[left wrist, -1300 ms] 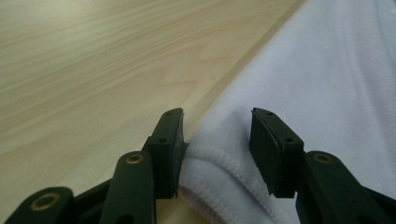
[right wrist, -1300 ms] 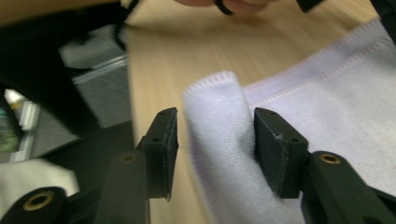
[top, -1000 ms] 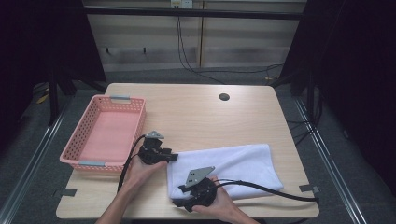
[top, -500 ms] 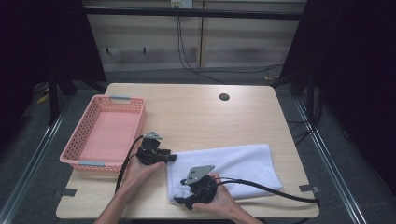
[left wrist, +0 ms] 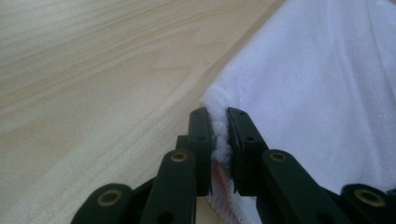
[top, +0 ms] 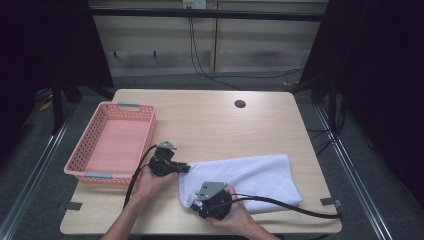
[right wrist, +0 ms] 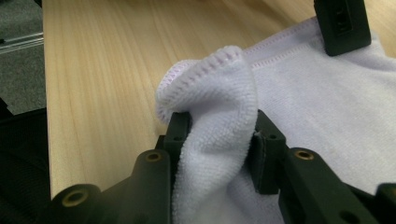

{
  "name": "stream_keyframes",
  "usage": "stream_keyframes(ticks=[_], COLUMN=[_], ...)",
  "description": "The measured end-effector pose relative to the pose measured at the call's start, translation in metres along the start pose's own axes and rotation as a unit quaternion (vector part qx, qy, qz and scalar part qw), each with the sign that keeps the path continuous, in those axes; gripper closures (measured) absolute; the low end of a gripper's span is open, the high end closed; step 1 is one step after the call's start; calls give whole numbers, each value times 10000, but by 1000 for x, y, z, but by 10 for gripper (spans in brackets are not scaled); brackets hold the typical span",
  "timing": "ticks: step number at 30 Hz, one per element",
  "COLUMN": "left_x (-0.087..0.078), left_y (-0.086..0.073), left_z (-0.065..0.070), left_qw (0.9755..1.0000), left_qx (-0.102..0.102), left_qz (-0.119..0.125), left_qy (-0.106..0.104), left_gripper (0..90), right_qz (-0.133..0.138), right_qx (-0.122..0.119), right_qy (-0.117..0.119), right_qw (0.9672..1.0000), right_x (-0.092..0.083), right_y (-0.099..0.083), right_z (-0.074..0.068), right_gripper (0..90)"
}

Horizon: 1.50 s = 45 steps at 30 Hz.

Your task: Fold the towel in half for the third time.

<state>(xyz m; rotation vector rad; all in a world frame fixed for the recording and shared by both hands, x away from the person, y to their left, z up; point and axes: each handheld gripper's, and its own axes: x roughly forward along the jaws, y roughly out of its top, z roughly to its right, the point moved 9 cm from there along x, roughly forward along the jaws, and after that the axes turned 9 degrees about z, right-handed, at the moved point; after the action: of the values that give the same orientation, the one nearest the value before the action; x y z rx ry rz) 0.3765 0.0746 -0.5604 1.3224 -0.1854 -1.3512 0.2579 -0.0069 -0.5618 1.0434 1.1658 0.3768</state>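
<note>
Pale wood grain runs across the table (top: 215, 125), which stands on a grey floor before a dark backdrop with cables hanging behind it. On the near right part of the tabletop lies a white towel (top: 250, 177), folded, its long side stretching toward the right edge. A pink plastic basket (top: 82, 167) sits well apart from it on the left side, and a small dark round hole (top: 240, 104) marks the far part of the table.

The left gripper (left wrist: 219, 128) has just been closing, and its jaws now pinch the towel's near left corner, the fluffy edge squeezed thin between the pads. The right gripper (right wrist: 219, 126) has likewise just been closing; its jaws clamp a bunched fold of the towel's hemmed edge, which bulges up in a loop above them. From the high view, both hands come in at the bottom, the left gripper at the towel's left end and the right gripper at its near edge.
</note>
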Motion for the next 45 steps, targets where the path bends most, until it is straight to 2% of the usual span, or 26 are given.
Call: stream_keyframes(ticks=[2,5,10,11,13,16,21,22,23,24,25,26,28,30,31,34,36,39,41,45], left_x=[-1,-6,-19,-22,-26,-35,-58,-62,-67,-74,-79,-82,-89,-94,-96,-89,-77,-57,-47,-23], left_y=[2,6,16,17,19,25,39,41,45,50,55,58,66,72,76,77,77,83,87,98], left_z=[0,2,9,12,19,30,31,30,29,27,28,28,29,29,29,28,31,42,49,71], left_qw=[10000,9998,9980,9979,9978,9968,9966,9968,9968,9966,9956,9951,9958,9958,9956,9974,9980,9978,9981,9982], left_qx=[-62,-128,-295,-270,-184,-173,-172,-148,-149,-170,-182,-187,-148,-84,-100,-21,-7,3,74,200], left_qz=[18,112,420,416,430,515,636,612,651,690,767,829,818,861,891,702,614,585,513,345], left_qy=[-59,-126,-381,-421,-466,-585,-498,-495,-448,-427,-504,-505,-383,-295,-261,-155,-161,-310,-321,-439], left_gripper=[809,811,813,813,814,814,814,814,814,814,814,814,814,815,814,814,814,814,813,812], right_qz=[16,95,440,487,591,729,1047,1200,1252,1281,1354,1412,1507,1645,1708,1809,1782,1809,1861,1878], right_qx=[92,369,547,514,603,598,833,978,1053,946,798,766,712,807,806,875,964,1097,1186,1209], right_qy=[25,183,257,261,265,339,514,582,623,569,488,524,502,621,594,558,529,445,360,178], right_qw=[10000,9991,9972,9971,9961,9950,9897,9862,9846,9856,9864,9856,9847,9811,9802,9780,9778,9763,9747,9746], right_x=[0,-4,-16,-19,-26,-35,-39,-40,-41,-41,-42,-43,-43,-43,-44,-45,-46,-53,-63,-86], right_y=[1,5,19,21,25,32,49,56,60,66,74,82,96,105,108,107,100,87,80,64], right_z=[1,2,-1,-2,-7,-16,-21,-20,-20,-19,-20,-22,-24,-23,-21,-17,-12,-6,0,11], right_gripper=[733,753,760,761,762,763,764,765,765,766,766,765,766,766,766,766,766,766,765,759])
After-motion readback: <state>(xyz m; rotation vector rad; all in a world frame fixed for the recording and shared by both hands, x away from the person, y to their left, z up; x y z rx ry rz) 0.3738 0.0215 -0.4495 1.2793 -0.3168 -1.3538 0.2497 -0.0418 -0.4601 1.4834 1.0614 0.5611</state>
